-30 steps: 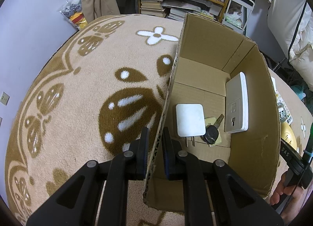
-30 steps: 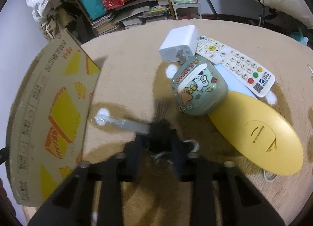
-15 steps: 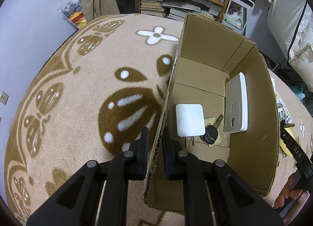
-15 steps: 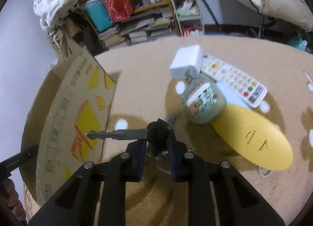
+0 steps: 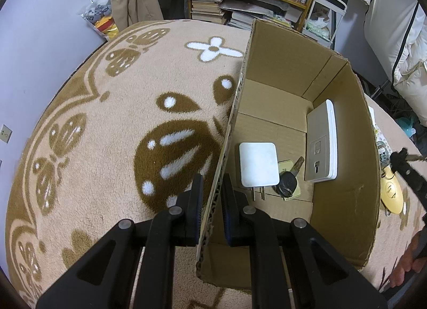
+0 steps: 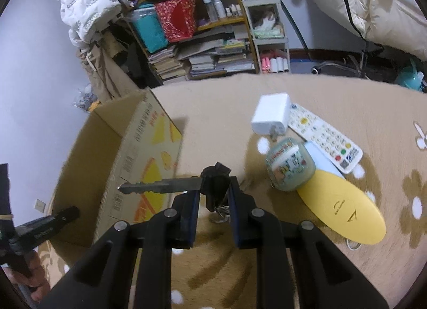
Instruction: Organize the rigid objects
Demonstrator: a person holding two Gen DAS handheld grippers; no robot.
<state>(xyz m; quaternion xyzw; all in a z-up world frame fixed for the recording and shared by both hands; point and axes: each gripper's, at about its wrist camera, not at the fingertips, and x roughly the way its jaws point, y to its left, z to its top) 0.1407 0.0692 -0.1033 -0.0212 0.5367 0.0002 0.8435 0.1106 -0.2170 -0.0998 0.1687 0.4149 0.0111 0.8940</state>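
left gripper (image 5: 210, 196): my left one is clamped on the near wall of the cardboard box (image 5: 280, 68), one finger outside, one inside.
right gripper (image 6: 213, 199): clenched on the black head of a key (image 6: 170, 185); blade sticks out toward 9 o'clock, off the rug, key ring hanging under the head.
box contents: white charger (image 5: 257, 164) flat on the floor, prongs toward 6; black car key (image 5: 288, 183) just beside it at 3 o'clock, lying on a yellowish card (image 5: 289, 168); white flat device (image 5: 321, 143) leaning on the right wall.
box from right cam: at 9 o'clock of my held key, open top, yellow print on its side.
left on rug (image 6: 213, 100): second white charger (image 6: 272, 116), remote (image 6: 325, 140), round printed tin (image 6: 289, 167), yellow oval thing (image 6: 344, 210), clustered at 2 to 3 o'clock of the right gripper; tin touches the yellow oval.
background: bookshelf (image 6: 202, 50) at 12, cluttered.
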